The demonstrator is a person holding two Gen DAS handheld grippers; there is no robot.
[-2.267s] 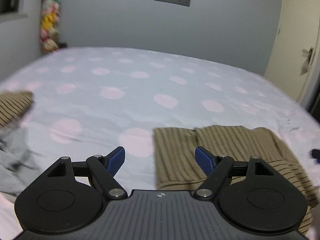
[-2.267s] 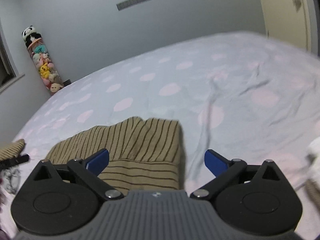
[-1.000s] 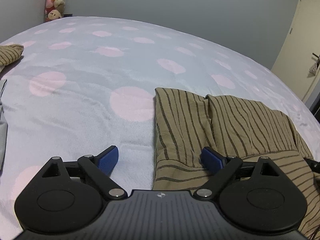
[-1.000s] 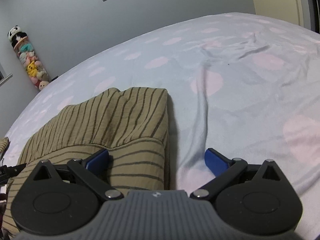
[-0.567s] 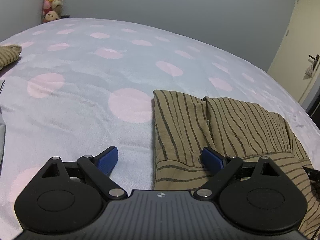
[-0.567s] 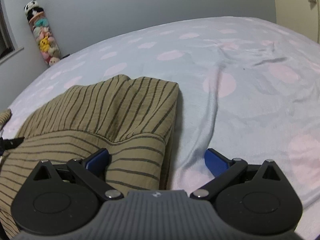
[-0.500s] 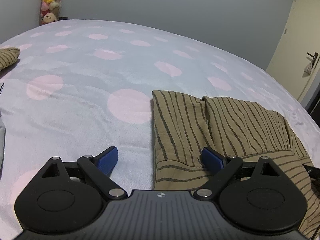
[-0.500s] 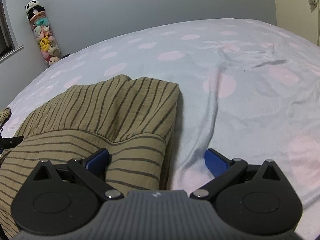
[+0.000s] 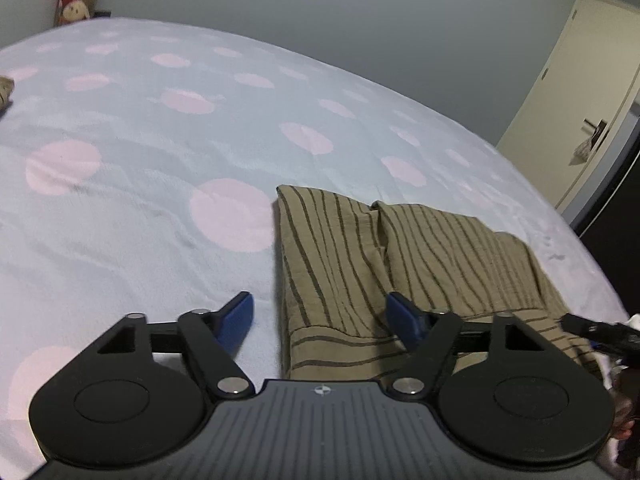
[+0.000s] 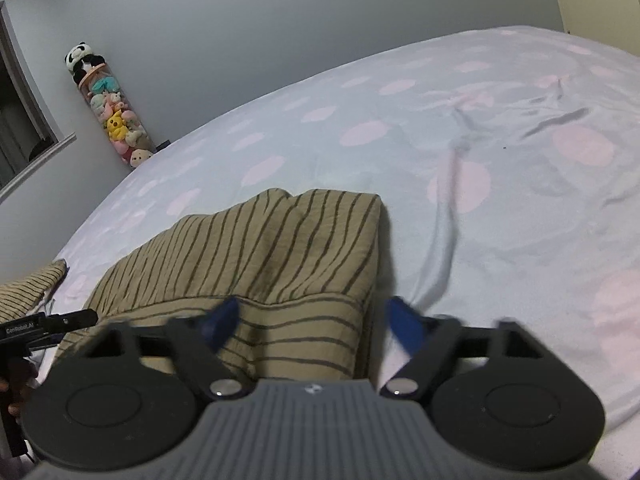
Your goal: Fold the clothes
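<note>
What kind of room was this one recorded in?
Most likely a bedroom in a home. The work surface is a bed with a pale sheet dotted in pink, a tall clear tube of plush toys stands in the corner, and a striped tan garment lies on the bed being folded.

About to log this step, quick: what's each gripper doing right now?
Left gripper: open, jaws closing around the near corner of the tan striped folded garment.
Right gripper: open, closing around its other near corner.
</note>
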